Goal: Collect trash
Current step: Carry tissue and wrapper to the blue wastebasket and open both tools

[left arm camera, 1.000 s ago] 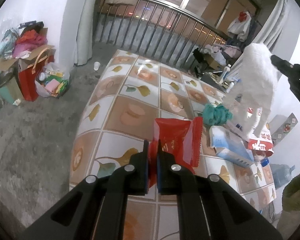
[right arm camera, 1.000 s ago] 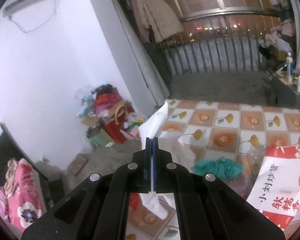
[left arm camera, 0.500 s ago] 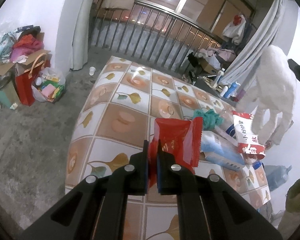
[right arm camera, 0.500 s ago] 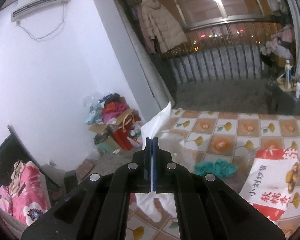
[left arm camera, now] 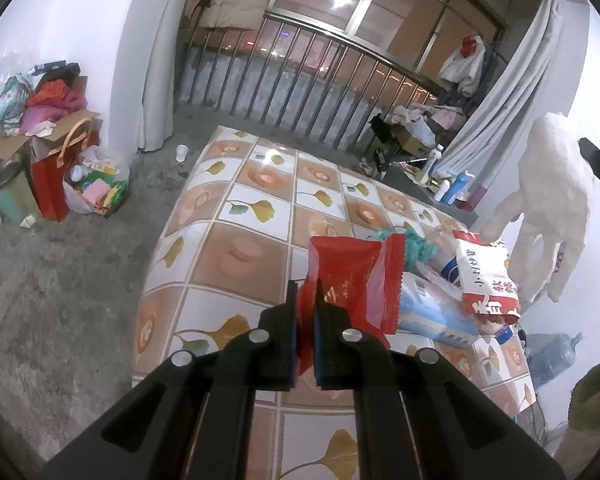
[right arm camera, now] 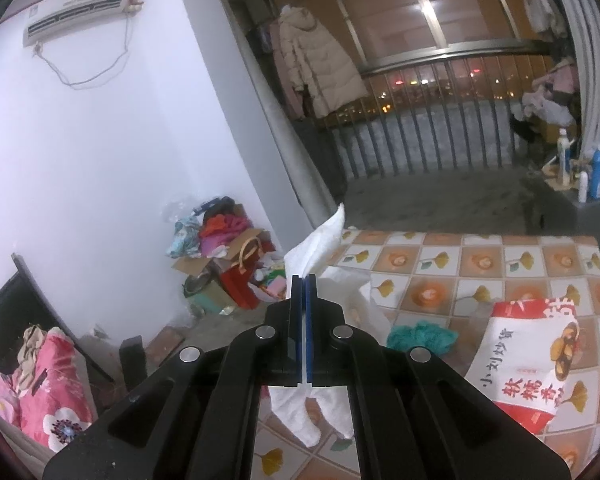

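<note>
Your left gripper (left arm camera: 306, 292) is clamped on a red snack wrapper (left arm camera: 352, 276), and the wrapper stands up between the two fingers, its crimped edge fanning out to the right just past the tips. You are holding it above the table (left arm camera: 236, 248), over the near part of the tiled cloth with the orange and gingko-leaf squares.

Your right gripper (right arm camera: 304, 284) is pressed tight on a white paper tissue (right arm camera: 318, 240). One corner of the tissue pokes up beyond the fingertips and the rest hangs below the fingers, dangling over the table (right arm camera: 500, 264) near its left edge. From the left wrist camera the same tissue (left arm camera: 552, 200) shows as a pale hanging sheet off the table's right side, with the tip of your right gripper at its upper edge.

More rubbish lies on the table's right part: a white and red snack bag with Chinese print (right arm camera: 528, 356), a crumpled teal scrap (right arm camera: 420, 334) just beside it, and a light blue packet (left arm camera: 432, 312) partly under the snack bag. Your red wrapper overlaps the blue packet in the picture, and whether they touch cannot be told
</note>
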The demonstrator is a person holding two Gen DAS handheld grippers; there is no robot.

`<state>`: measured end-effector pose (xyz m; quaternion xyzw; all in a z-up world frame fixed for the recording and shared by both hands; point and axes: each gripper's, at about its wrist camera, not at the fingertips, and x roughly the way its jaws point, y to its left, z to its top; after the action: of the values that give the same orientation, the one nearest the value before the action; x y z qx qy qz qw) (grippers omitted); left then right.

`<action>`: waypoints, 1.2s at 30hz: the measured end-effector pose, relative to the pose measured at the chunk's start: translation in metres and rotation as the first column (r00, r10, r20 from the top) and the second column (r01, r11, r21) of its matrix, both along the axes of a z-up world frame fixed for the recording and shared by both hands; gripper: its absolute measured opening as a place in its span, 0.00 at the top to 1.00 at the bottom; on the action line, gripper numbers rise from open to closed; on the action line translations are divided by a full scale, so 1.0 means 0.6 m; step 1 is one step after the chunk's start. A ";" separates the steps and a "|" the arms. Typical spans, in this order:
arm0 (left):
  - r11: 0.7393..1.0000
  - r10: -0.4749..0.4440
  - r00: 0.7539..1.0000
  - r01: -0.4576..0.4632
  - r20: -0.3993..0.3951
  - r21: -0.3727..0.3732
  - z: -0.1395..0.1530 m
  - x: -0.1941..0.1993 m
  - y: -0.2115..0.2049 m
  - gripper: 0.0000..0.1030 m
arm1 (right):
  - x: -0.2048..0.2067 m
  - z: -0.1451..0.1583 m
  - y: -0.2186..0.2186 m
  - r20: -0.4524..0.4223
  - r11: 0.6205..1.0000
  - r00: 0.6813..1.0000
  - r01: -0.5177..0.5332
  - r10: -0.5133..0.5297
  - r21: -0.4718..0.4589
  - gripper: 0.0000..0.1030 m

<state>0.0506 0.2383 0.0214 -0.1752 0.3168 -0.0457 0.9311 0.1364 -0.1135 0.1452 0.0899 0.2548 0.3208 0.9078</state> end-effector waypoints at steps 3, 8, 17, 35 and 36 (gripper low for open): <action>1.000 0.000 1.000 0.000 0.007 0.003 0.004 -0.003 -0.002 0.94 | -0.001 0.000 -0.001 0.003 1.000 1.000 0.003 -0.003 0.000 1.00; 1.000 0.001 1.000 -0.001 0.019 0.008 0.012 -0.006 -0.005 0.94 | -0.009 0.006 -0.009 0.015 1.000 1.000 0.015 -0.015 0.011 1.00; 1.000 -0.003 1.000 0.002 0.031 0.016 0.020 -0.010 -0.013 0.94 | -0.025 0.023 -0.036 0.047 0.999 0.998 0.042 -0.043 0.027 1.00; 0.987 -0.136 0.986 0.126 0.100 0.095 0.085 -0.001 -0.137 0.94 | -0.093 0.038 -0.191 0.116 0.975 0.972 0.188 -0.202 0.119 1.00; 0.984 -0.158 0.982 0.148 0.103 0.100 0.088 0.003 -0.155 0.94 | -0.100 0.038 -0.204 0.117 0.972 0.969 0.201 -0.215 0.123 1.00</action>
<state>0.0527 0.1456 0.0744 -0.1046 0.2792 -0.1121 0.9479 0.0766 -0.2358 0.1678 0.1450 0.1663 0.2423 0.9448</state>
